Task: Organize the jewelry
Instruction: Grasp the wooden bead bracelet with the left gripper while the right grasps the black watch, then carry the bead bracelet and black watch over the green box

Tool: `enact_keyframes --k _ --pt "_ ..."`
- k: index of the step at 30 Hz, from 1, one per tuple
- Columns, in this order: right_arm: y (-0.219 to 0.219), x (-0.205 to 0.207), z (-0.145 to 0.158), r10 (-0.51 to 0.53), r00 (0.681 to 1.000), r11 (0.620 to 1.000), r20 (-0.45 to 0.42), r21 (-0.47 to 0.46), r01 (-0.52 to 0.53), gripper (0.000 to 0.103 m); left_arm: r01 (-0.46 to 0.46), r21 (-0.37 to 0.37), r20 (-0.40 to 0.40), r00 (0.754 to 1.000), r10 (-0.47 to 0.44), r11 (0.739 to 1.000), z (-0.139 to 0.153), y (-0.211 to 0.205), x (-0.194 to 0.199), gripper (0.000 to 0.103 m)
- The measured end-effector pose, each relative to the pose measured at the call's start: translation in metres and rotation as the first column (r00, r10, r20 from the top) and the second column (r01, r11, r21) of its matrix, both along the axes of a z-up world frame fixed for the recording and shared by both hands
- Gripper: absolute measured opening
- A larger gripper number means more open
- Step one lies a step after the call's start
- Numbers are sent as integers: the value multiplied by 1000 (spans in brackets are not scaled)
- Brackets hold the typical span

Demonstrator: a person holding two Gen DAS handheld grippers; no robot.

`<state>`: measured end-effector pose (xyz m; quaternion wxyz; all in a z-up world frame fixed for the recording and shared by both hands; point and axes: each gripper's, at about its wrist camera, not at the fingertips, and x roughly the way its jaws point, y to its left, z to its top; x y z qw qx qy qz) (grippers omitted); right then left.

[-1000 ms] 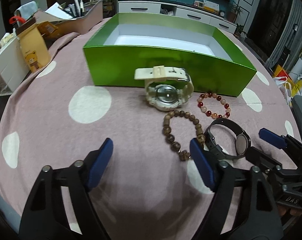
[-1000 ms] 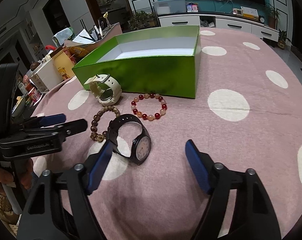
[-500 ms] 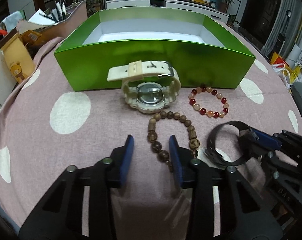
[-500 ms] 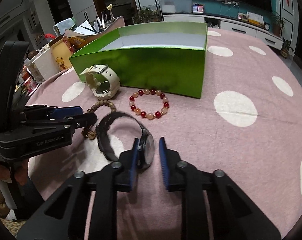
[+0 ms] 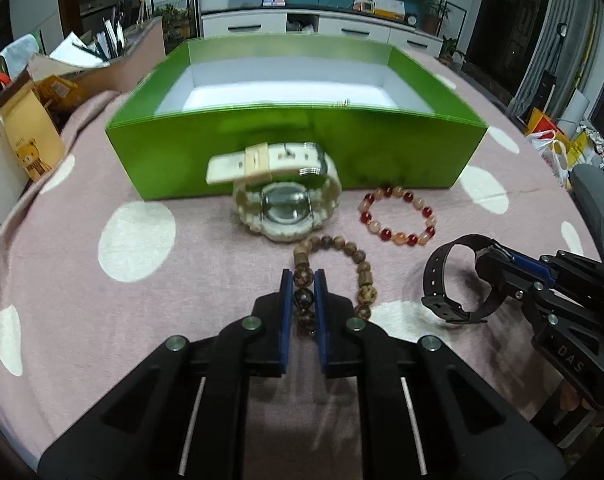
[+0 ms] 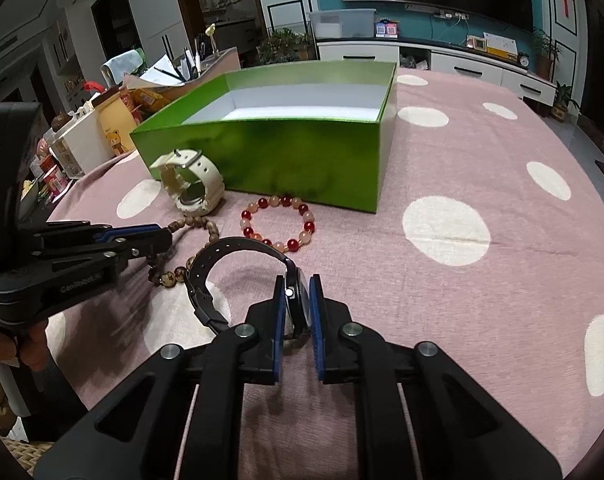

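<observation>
Whereas a second earlier both tools had stood wide apart above the cloth, we now had our left tool (image 5: 302, 280) closed tight on the near beads of the wooden bead bracelet (image 5: 351, 258), and our right tool (image 6: 294, 292) clamped on the case of the black watch (image 6: 238, 276), its blue pads pressing the case from either side. Since half a second before, the gaps had narrowed until the pads met what they held. The black watch's strap loop stood up from the tabletop (image 6: 481, 168) in the right wrist view, and in the left wrist view that same watch (image 5: 453, 280) showed at the right with the right tool (image 5: 497, 264) on it. The wooden bead bracelet otherwise lay on the cloth, between the cream watch (image 5: 286, 200) and the black one. The red and peach bead bracelet (image 5: 397, 216) lay flat just in front of the green box (image 5: 294, 148), near but apart from the others. The cream watch sat with its face tilted toward us, right before the box's front wall. The box was open-topped, glossy green outside and white inside. A pink cloth with large white dots covered the rounded tabletop. Behind it we saw a white cabinet (image 6: 441, 60) against a teal wall, and cluttered cartons (image 5: 26, 140) at the left.
</observation>
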<state>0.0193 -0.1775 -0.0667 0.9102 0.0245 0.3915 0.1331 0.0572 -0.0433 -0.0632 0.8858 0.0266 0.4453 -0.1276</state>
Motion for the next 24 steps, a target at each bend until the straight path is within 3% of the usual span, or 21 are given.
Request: enact_keyframes --k 14,24 --pt "-6 -9 34 -11 995 1000 99 -28 14 12 -6 -49 111 994 12 999 53 12 -17 10" --pt "1 3 66 13 983 997 184 -74 1 12 -24 -67 169 985 35 997 91 26 -4 10"
